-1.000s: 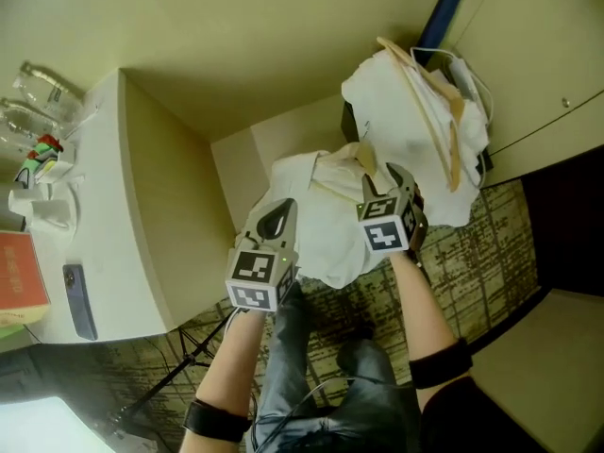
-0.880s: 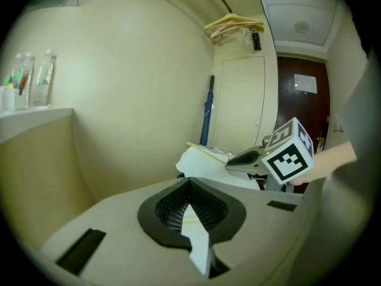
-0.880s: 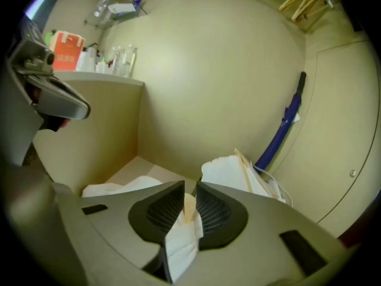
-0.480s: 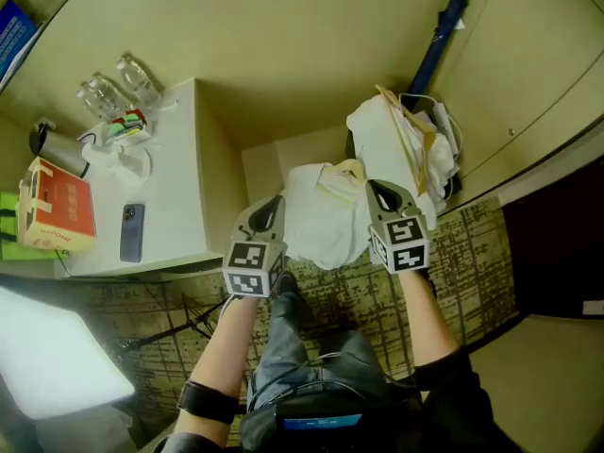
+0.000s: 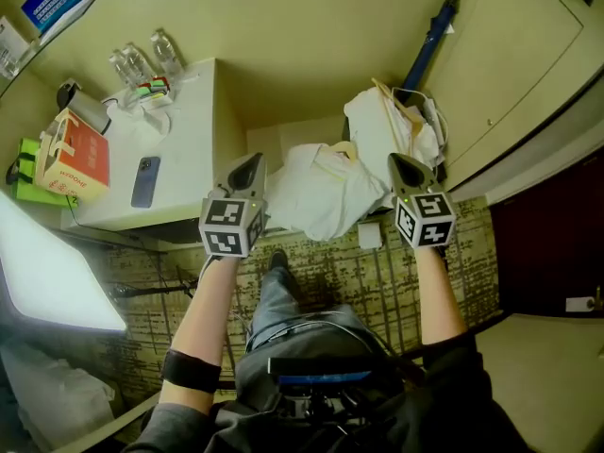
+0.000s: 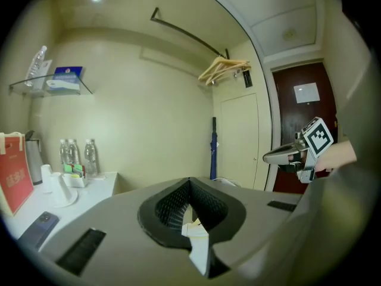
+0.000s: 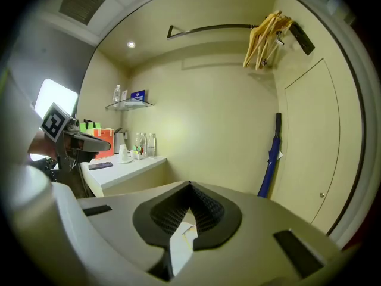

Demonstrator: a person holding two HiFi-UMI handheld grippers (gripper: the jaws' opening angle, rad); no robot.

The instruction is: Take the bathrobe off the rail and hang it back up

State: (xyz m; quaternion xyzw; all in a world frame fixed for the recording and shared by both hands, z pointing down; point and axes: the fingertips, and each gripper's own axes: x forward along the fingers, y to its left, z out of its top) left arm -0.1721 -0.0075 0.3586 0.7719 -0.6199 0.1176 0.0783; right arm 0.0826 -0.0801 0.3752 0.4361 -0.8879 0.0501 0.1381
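Room: pale yellow walls, brown patterned carpet [image 5: 377, 281]. A white flat-topped counter [image 5: 189, 149] sits at 10 o'clock in the head view and carries clear plastic water bottles [image 5: 142, 61] and a red cardboard box [image 5: 85, 154].

Task item: the white soft-cloth bathrobe [image 5: 321, 192] is off the rail. It is slung slack between the two grippers at 12 o'clock, above the carpet. The left gripper [image 5: 250, 165] is clamped on a white fold of it, and the right gripper [image 5: 402, 166] is pinched on another fold.

The thin dark metal rail [image 7: 208, 27] runs high overhead. Pale curved wooden hangers [image 7: 265, 37] are bunched at its 1 o'clock end.

Risks (judgement):
- Each hold is only a thin pinch of cloth. The robe's weight could drag a fold out of the ribbed black pads [image 6: 169, 204].
- The sagging middle could catch on the second white cloth bundle [image 5: 387, 125] with its wooden hangers at 1 o'clock.
- The rail is high, so an uneven lift would bunch the robe to one side.

Materials: the robe is limp, bulky and heavily creased. The rail is a smooth, rigid, narrow bar, and the hangers are hard and slick. I cannot tell whether a hanger sits inside the robe's collar.
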